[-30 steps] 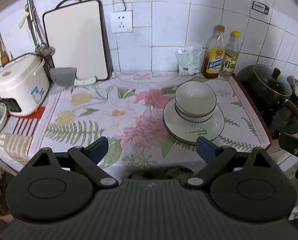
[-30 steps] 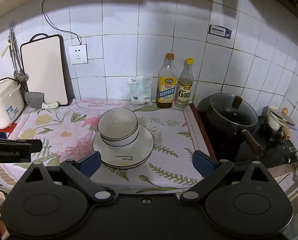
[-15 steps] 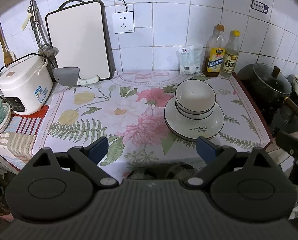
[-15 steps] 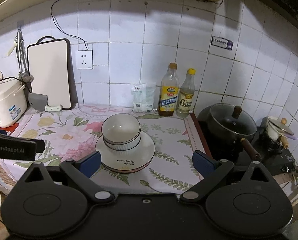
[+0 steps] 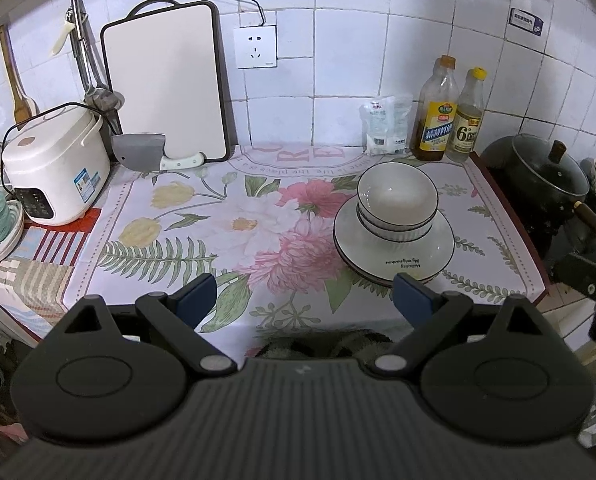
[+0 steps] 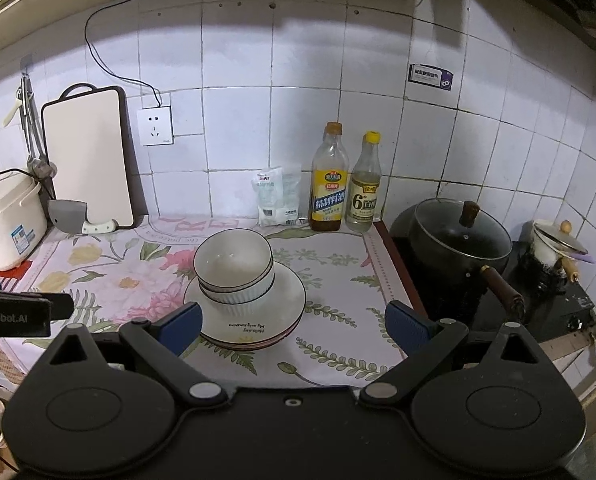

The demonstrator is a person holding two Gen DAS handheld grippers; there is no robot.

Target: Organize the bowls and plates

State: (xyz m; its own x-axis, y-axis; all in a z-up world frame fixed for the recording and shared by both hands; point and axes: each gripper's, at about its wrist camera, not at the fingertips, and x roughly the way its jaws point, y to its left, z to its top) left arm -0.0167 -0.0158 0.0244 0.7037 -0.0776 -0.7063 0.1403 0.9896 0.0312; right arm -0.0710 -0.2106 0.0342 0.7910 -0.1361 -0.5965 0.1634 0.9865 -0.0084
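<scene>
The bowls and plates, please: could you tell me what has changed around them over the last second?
Both grippers drew back and rose a little, so more wall shows in both views. Nothing was gripped or released: the left gripper and right gripper stay open and empty. The bowls remain stacked on the plates, unmoved.

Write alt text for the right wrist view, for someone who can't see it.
Two nested white bowls sit on stacked plates on a floral cloth, just ahead of the open, empty right gripper. Two bottles stand at the tiled wall, and a lidded black pot sits to the right.
</scene>
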